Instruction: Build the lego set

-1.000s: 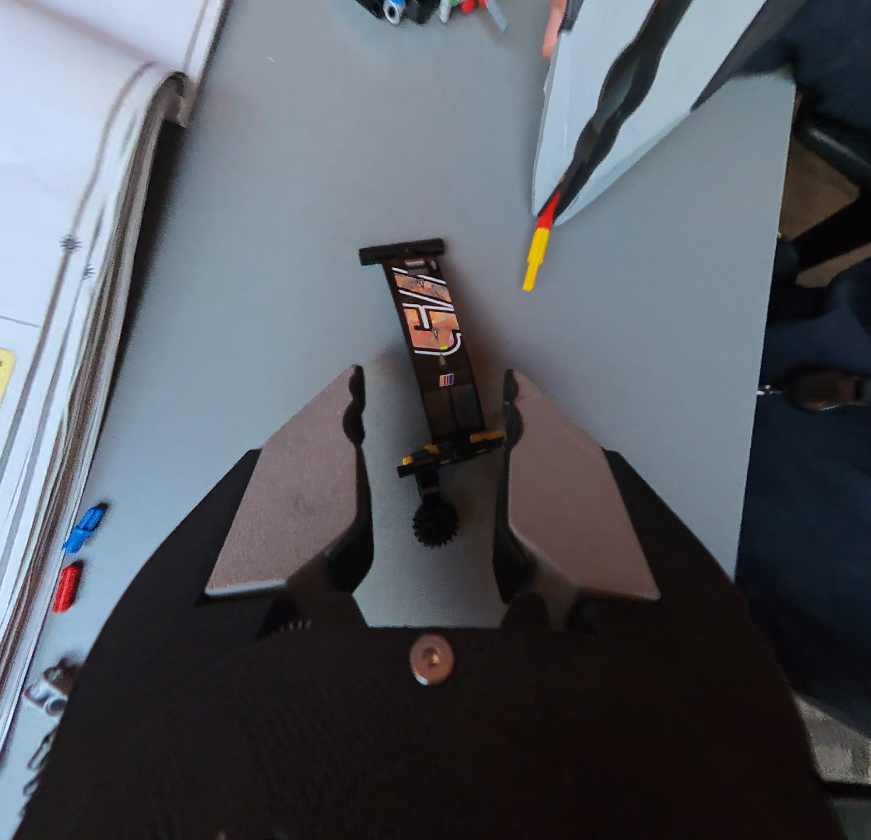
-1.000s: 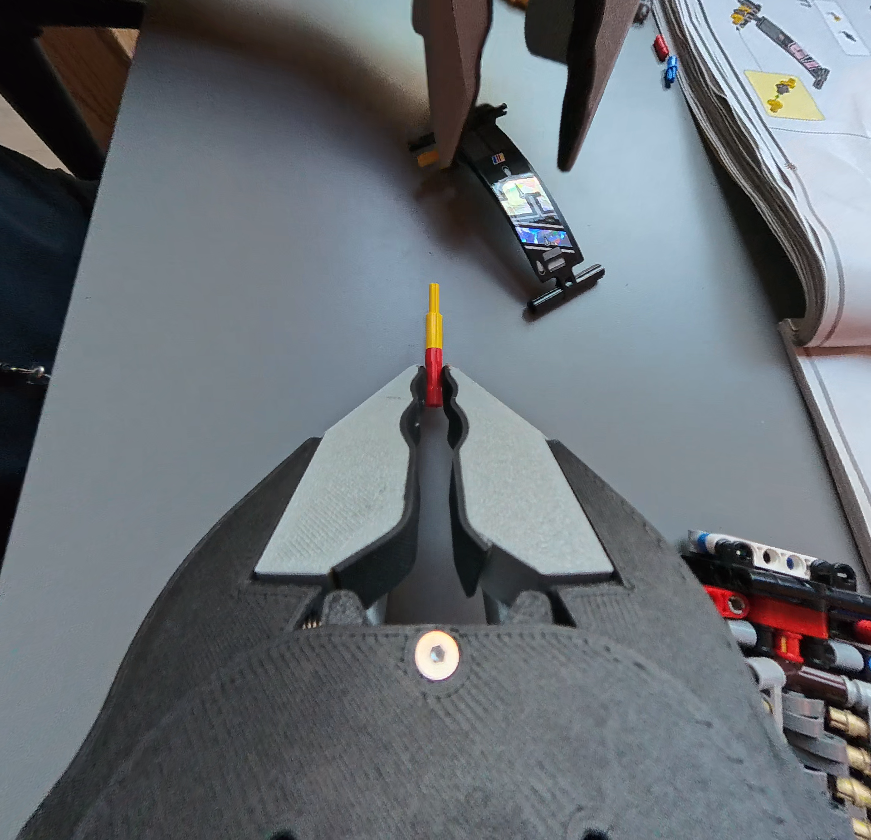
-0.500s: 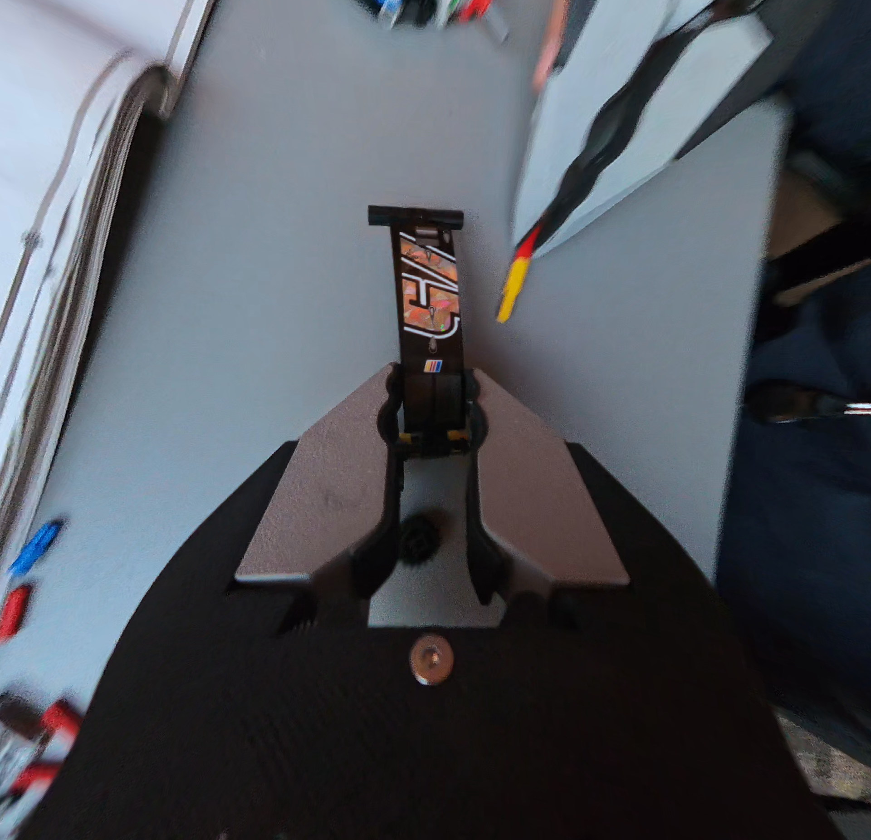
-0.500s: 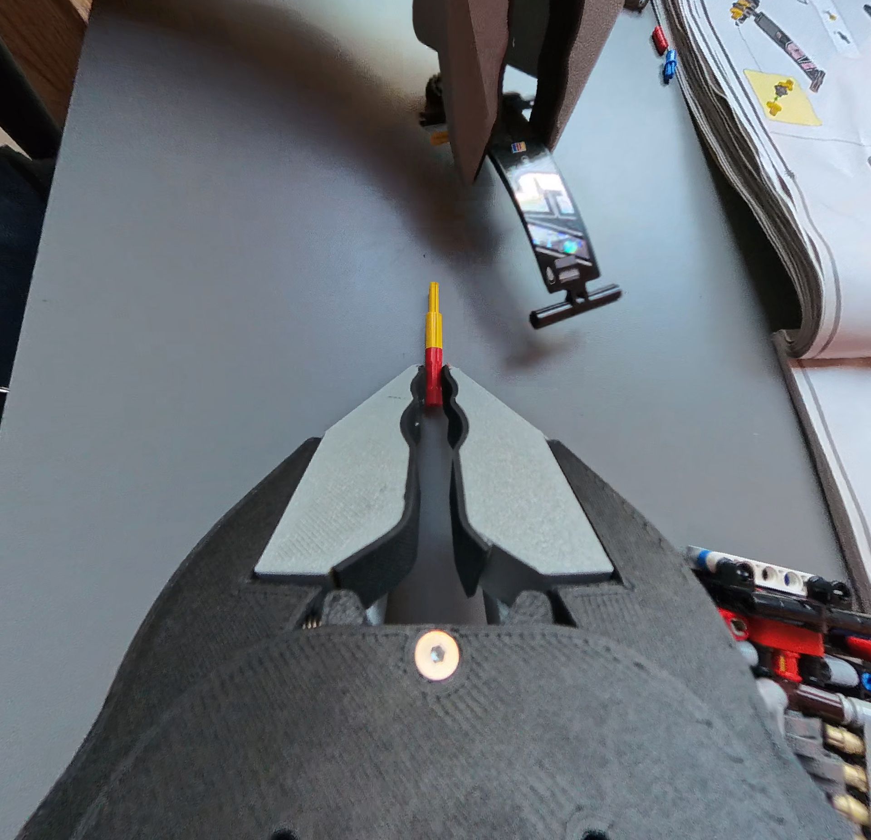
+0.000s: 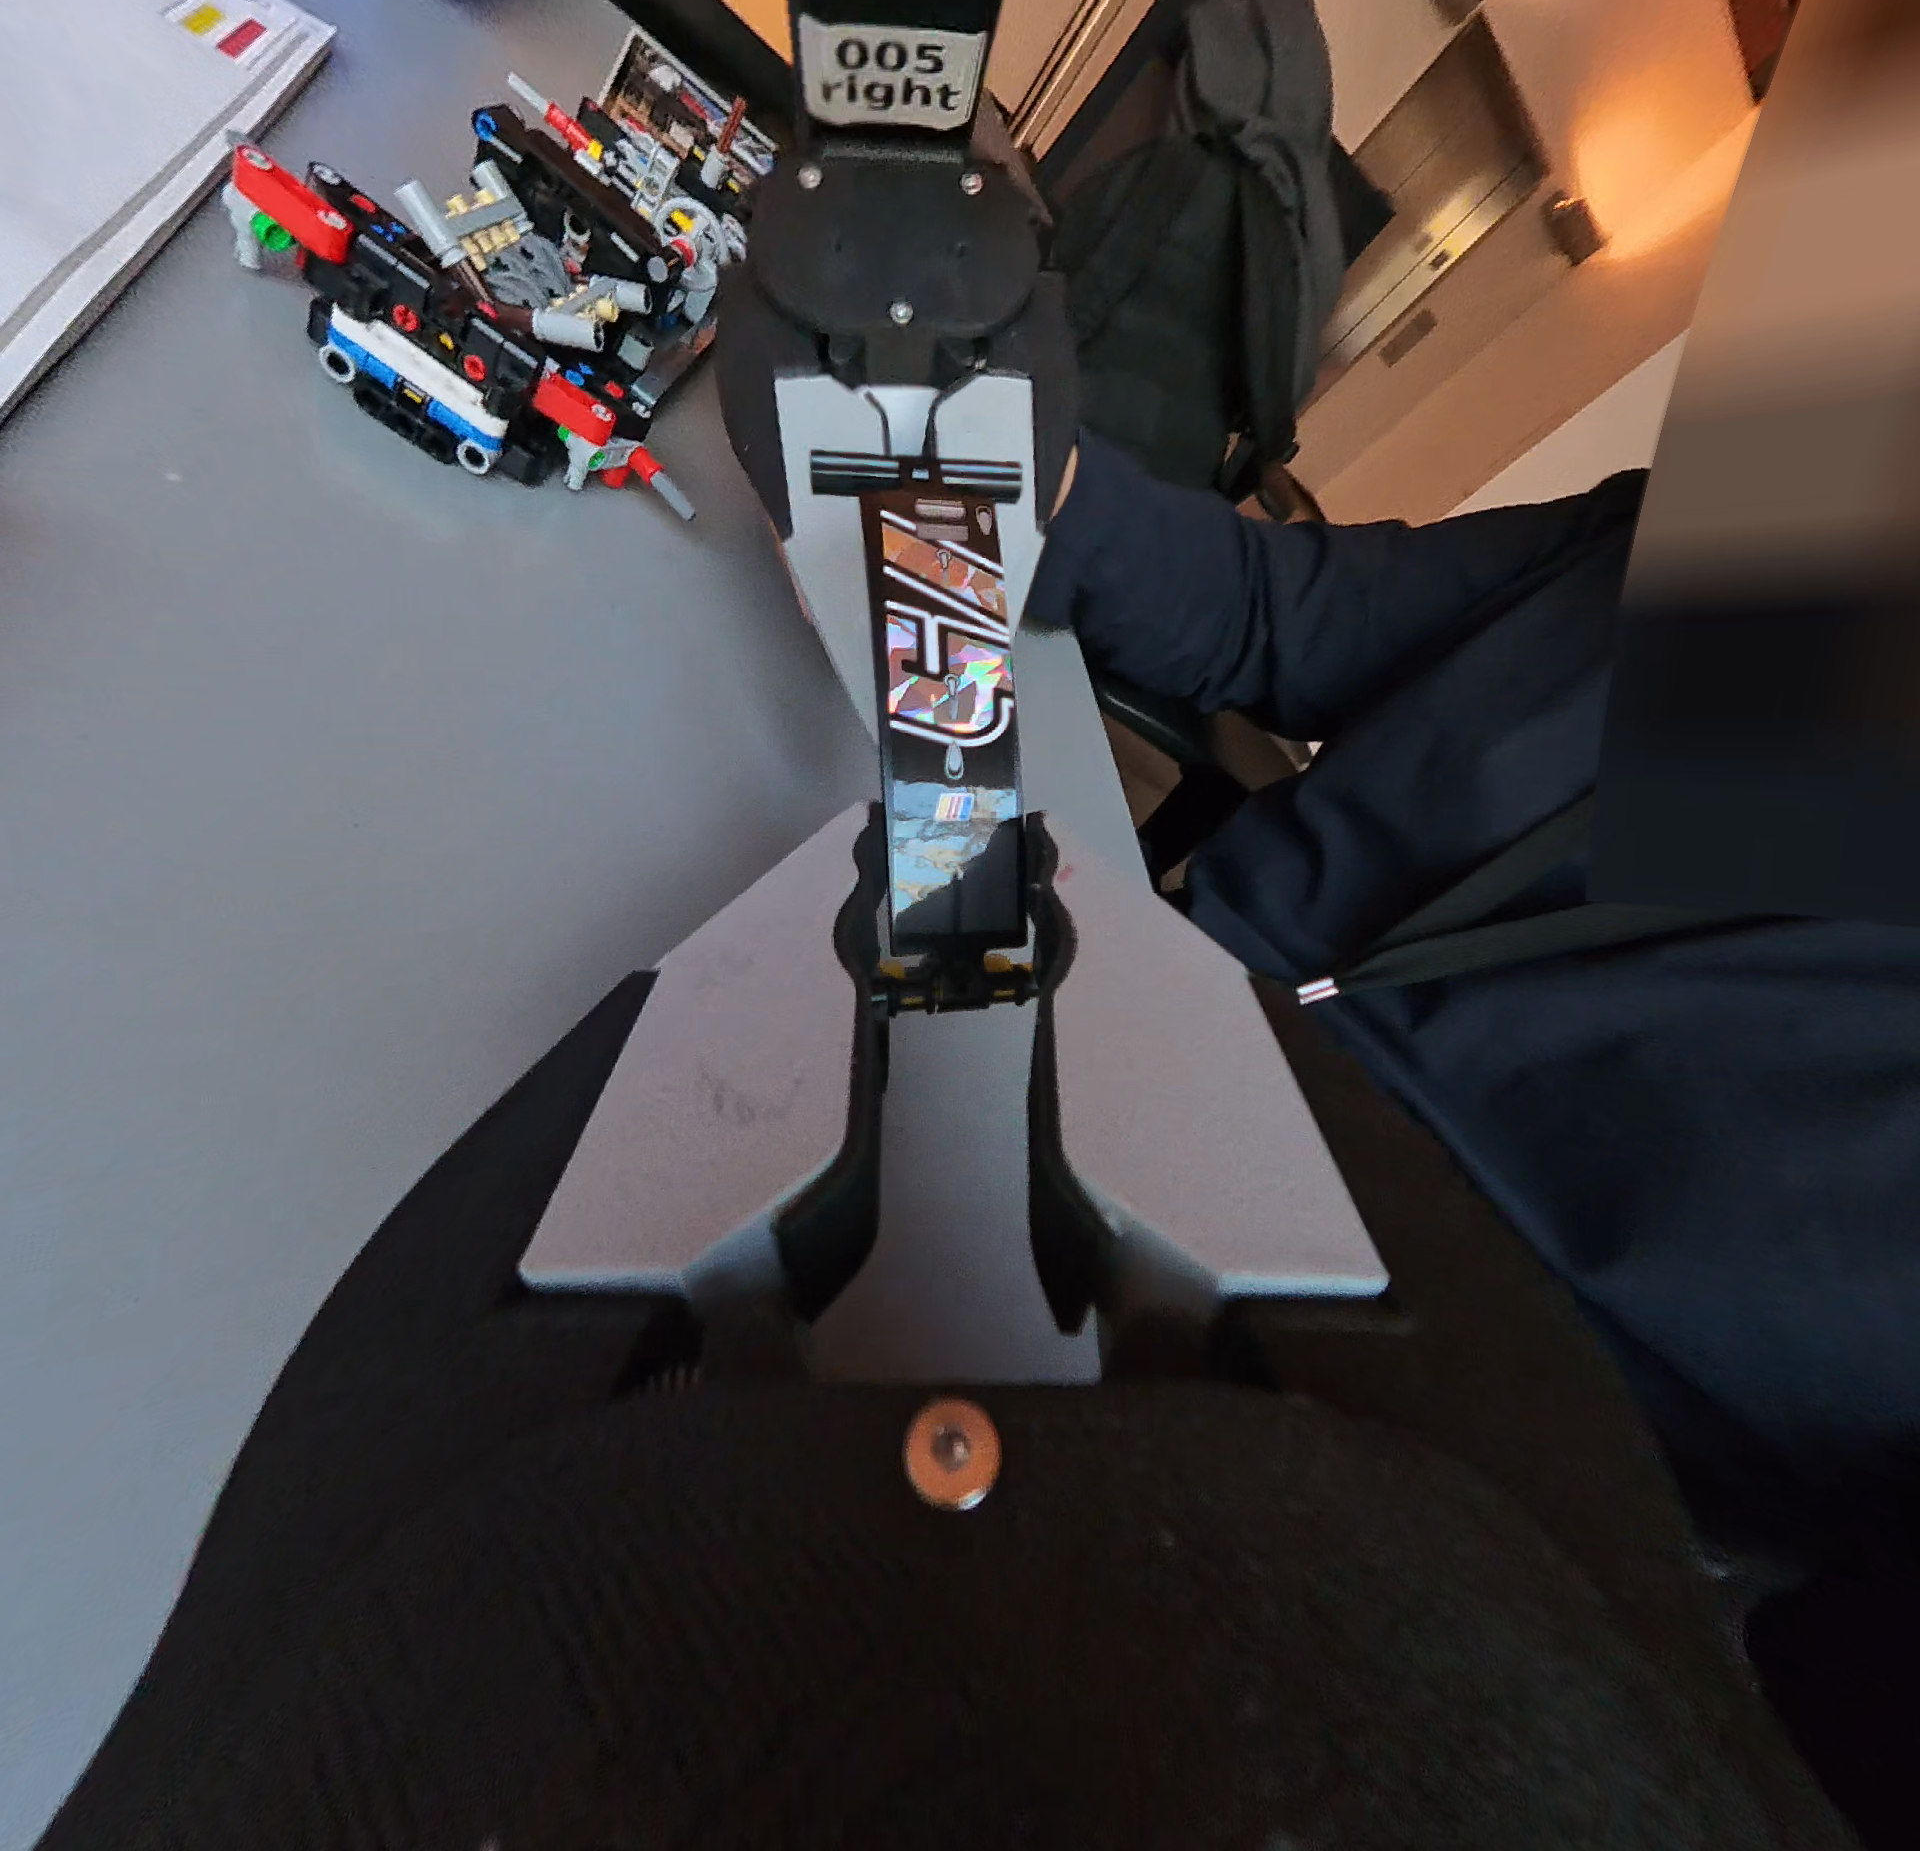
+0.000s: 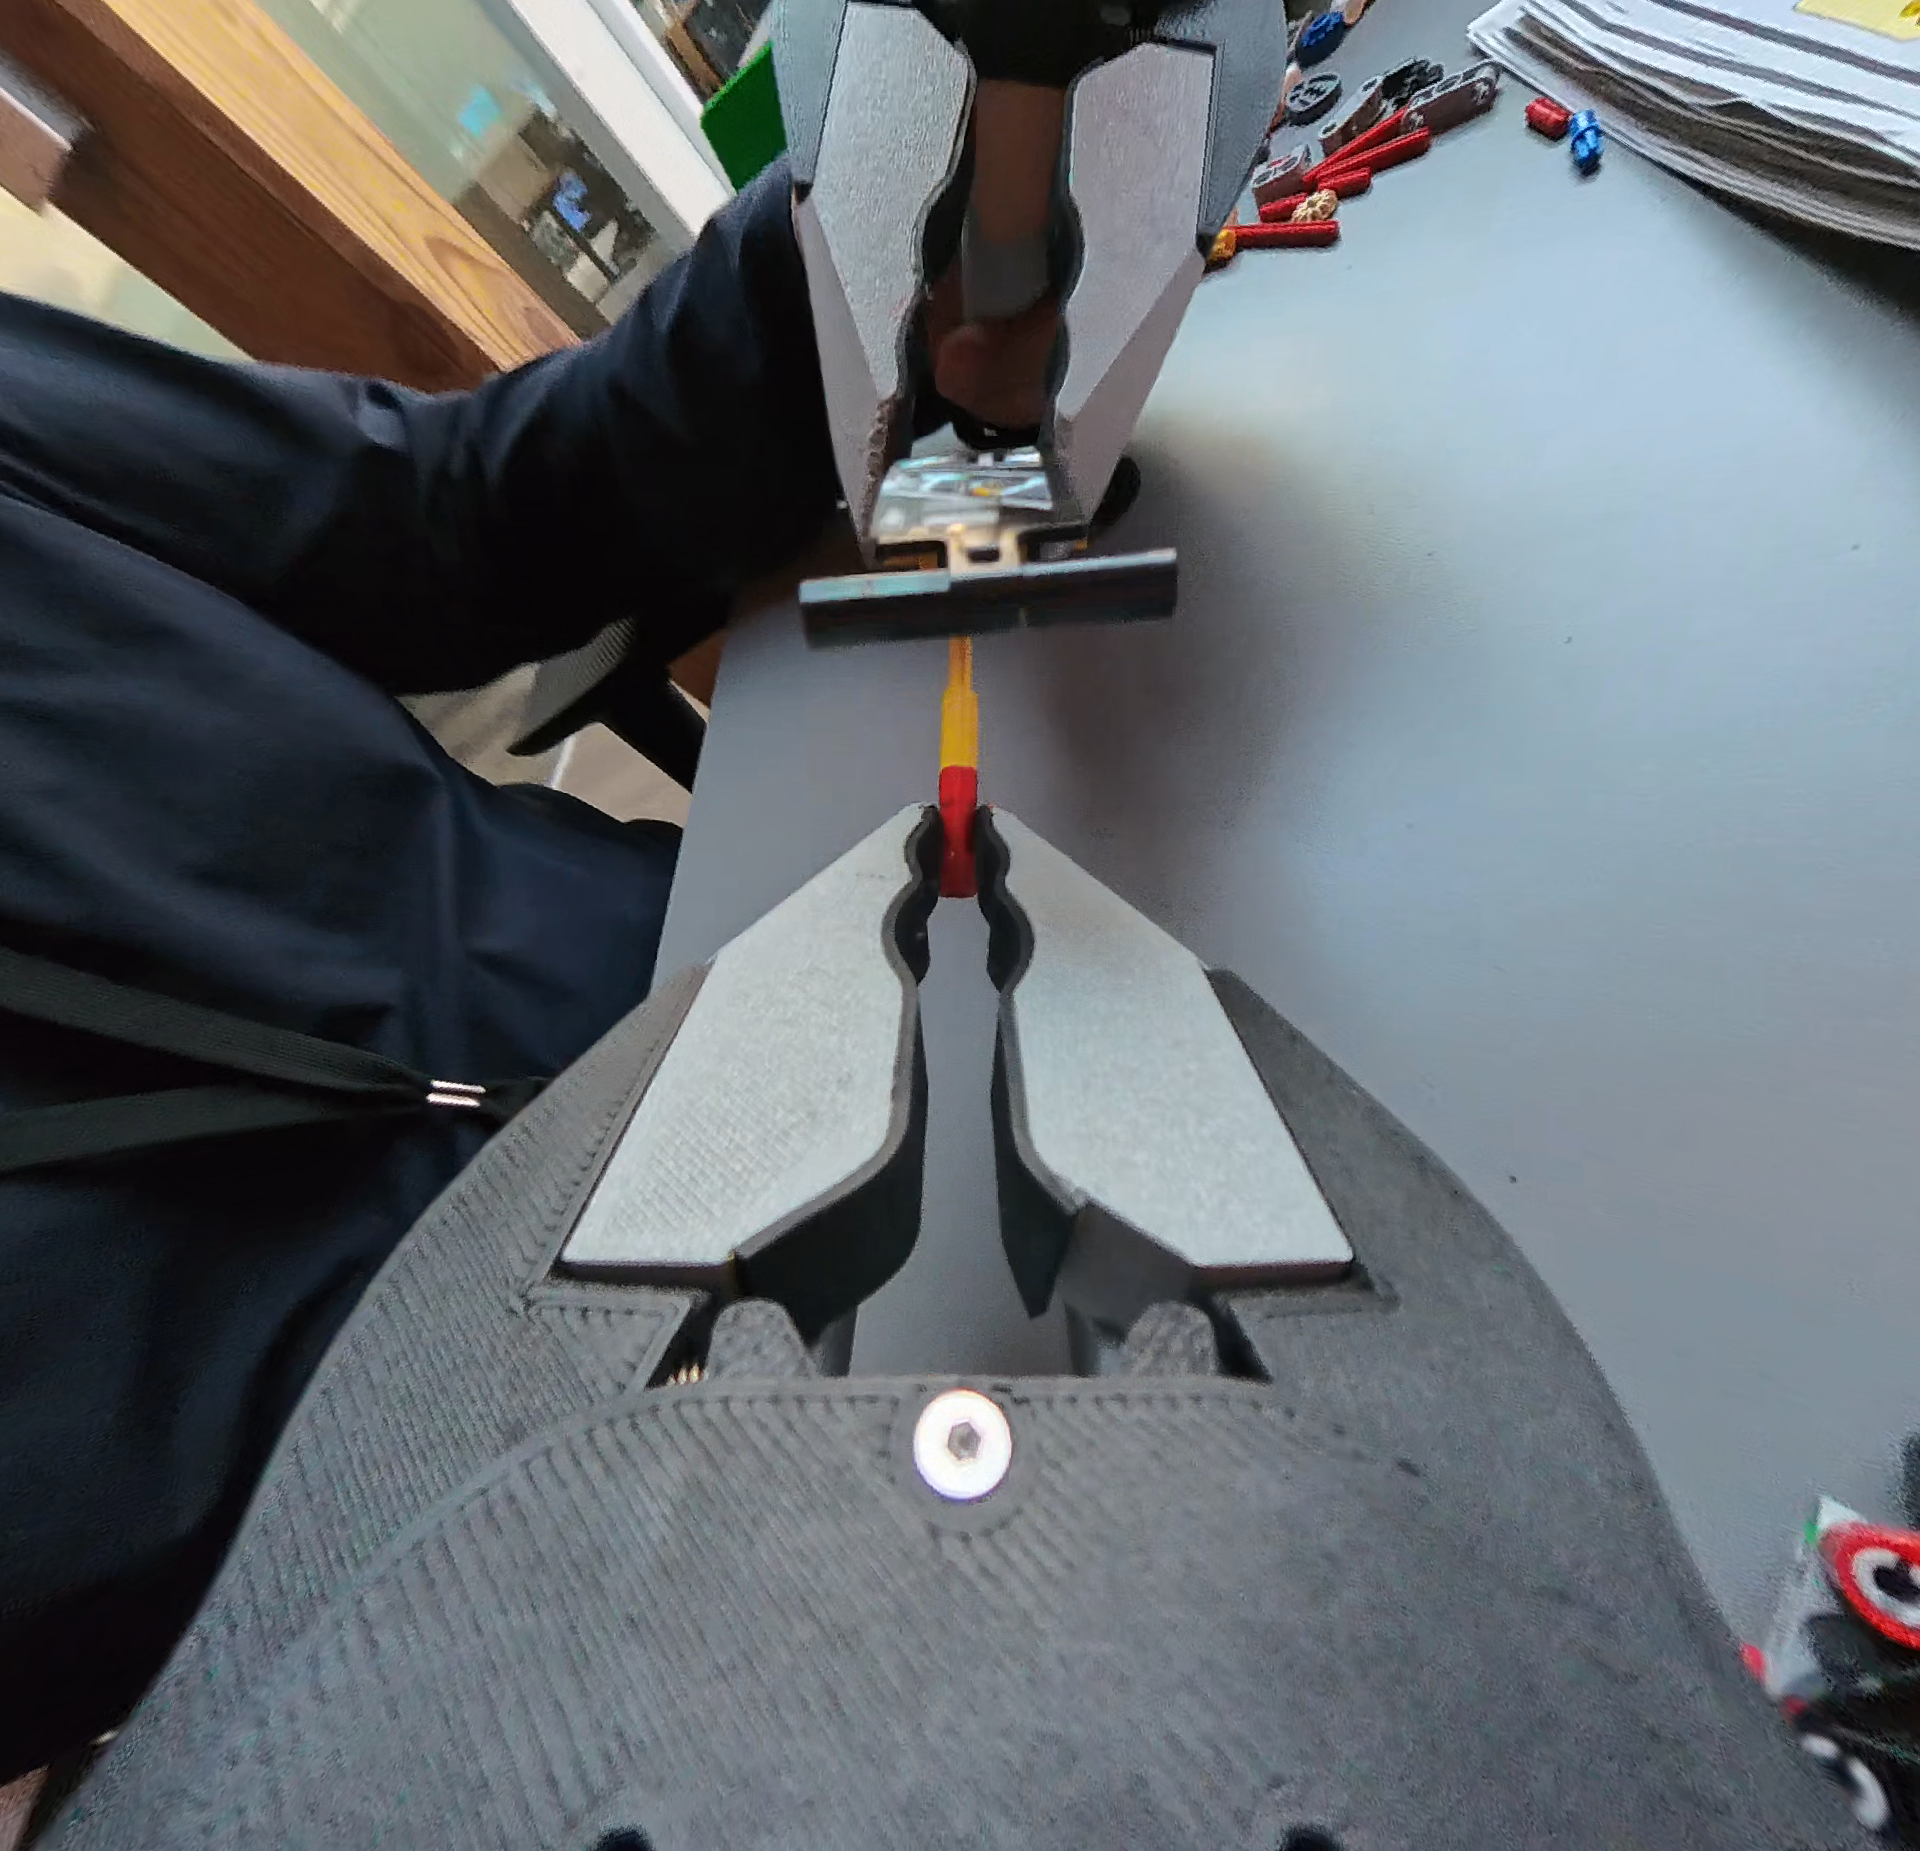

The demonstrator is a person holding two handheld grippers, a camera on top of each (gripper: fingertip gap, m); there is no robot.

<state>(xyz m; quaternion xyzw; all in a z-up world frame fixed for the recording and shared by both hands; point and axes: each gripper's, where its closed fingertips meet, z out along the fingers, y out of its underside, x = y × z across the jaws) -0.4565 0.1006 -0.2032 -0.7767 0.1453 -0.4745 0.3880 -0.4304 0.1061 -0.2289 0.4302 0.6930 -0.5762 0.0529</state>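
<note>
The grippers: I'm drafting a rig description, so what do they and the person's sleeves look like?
Both grippers, left and right, have flat grey wedge fingers with wavy black inner pads, on a ribbed black body with a silver screw. The right carries a white label. Sleeves are dark navy.

Two claws meet nose to nose above the grey surface [image 6: 1507,658], leaving almost no room between them: the black curved panel [image 5: 951,679] clamped in the left claw [image 5: 951,918] ends in a crossbar [image 6: 987,591] just ahead of the yellow-and-red pin [image 6: 957,762] pinched in the right claw [image 6: 956,856]. Open surface lies to one side. Beyond it, a brick-built model [image 5: 488,274], loose red pins [image 6: 1340,165] and stacked booklets [image 6: 1714,66] hem the far edges; a dark sleeve [image 6: 468,471] blocks the other side.
</note>
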